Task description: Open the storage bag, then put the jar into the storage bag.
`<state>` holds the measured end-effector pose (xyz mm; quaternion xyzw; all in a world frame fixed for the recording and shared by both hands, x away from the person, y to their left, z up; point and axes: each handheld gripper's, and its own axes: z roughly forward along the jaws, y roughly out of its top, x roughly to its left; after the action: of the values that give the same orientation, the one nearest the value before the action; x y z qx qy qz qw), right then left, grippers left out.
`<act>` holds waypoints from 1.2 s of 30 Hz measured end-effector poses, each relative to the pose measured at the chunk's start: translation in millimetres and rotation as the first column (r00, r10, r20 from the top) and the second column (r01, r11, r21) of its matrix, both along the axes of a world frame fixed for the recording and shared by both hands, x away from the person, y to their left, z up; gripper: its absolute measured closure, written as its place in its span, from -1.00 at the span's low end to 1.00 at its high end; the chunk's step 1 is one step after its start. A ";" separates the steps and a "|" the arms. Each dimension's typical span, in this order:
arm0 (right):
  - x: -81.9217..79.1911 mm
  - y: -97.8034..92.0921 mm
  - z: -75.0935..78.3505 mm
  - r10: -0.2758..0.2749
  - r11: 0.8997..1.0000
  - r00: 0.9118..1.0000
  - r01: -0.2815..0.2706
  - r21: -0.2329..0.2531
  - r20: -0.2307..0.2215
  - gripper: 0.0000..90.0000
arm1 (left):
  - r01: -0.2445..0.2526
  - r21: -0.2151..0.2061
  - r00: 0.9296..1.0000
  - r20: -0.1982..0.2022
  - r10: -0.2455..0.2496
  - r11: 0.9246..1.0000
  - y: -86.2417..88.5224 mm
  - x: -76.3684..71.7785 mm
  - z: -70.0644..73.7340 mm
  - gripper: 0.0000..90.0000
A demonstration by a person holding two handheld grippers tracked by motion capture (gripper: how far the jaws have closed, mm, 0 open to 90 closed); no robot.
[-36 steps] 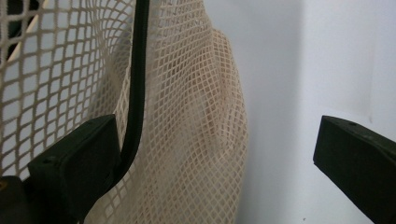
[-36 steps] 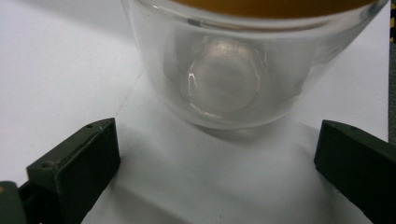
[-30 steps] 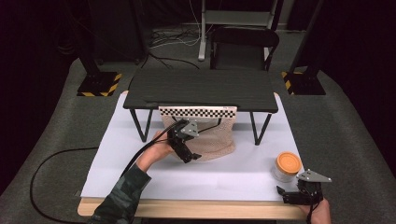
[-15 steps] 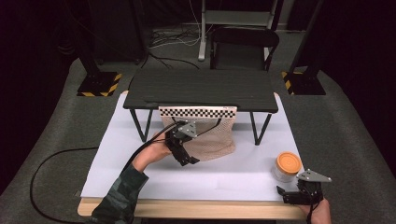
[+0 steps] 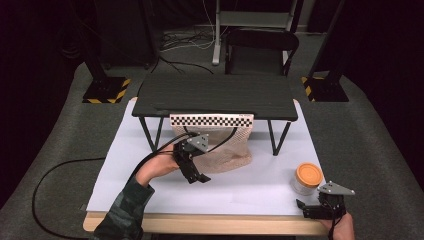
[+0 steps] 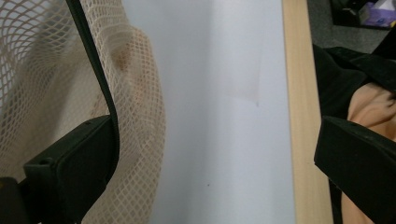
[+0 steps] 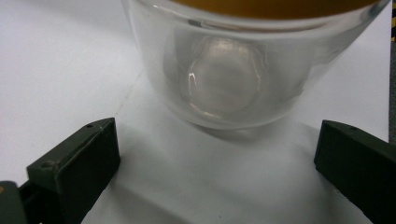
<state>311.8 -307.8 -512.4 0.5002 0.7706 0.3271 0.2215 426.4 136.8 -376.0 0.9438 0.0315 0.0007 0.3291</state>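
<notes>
We see the left hand-held gripper (image 5: pixel 192 162), jaws wide and empty, drawn slightly back from the mesh bag (image 5: pixel 227 150) since a second ago, suggesting release. Right of the bag stands an orange-lidded jar (image 5: pixel 307 178); the right hand-held gripper (image 5: pixel 320 210) waits wide before it.

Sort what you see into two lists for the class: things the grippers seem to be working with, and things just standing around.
In use, as far as the frames suggest:
left gripper
mesh bag
right gripper
clear jar with orange lid

Just standing around:
small black table
checkered strip
white mat
chair
</notes>
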 end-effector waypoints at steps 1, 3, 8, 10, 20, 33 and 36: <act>0.0 0.0 0.0 0.000 1.000 1.000 0.000 0.000 0.000 -1.00 | 0.002 -0.008 1.000 -0.007 -0.002 1.000 0.7 -1.3 1.3 -1.00; 0.1 0.0 0.1 0.000 1.000 1.000 0.000 0.000 -0.001 -1.00 | 0.014 -0.021 1.000 -0.013 -0.014 1.000 2.1 -3.4 4.5 -1.00; 0.1 0.0 0.1 0.000 1.000 1.000 0.000 0.000 -0.001 -1.00 | 0.036 -0.042 0.999 -0.014 -0.037 0.998 3.4 -8.1 10.4 -1.00; 0.1 0.0 0.0 0.001 1.000 1.000 -0.001 0.000 0.000 -1.00 | 0.040 -0.046 0.999 -0.013 -0.041 0.998 3.5 -9.2 11.6 -1.00; 0.1 0.0 0.0 0.001 1.000 1.000 -0.001 -0.001 0.000 -1.00 | 0.044 -0.049 0.999 -0.013 -0.045 0.998 2.8 -10.1 11.8 -1.00; 0.1 0.3 0.7 0.006 1.000 1.000 -0.006 -0.007 0.003 -1.00 | 0.047 -0.054 0.999 -0.015 -0.048 0.997 2.1 -10.0 12.0 -1.00; 0.3 0.5 1.8 -0.002 1.000 1.000 0.002 -0.007 0.012 -1.00 | 0.048 -0.056 0.999 -0.012 -0.049 0.997 2.1 -10.5 12.1 -1.00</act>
<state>312.1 -307.3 -510.6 0.4981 0.7699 0.3273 0.2282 415.9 138.9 -363.8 0.9346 0.0107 -0.0143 0.3552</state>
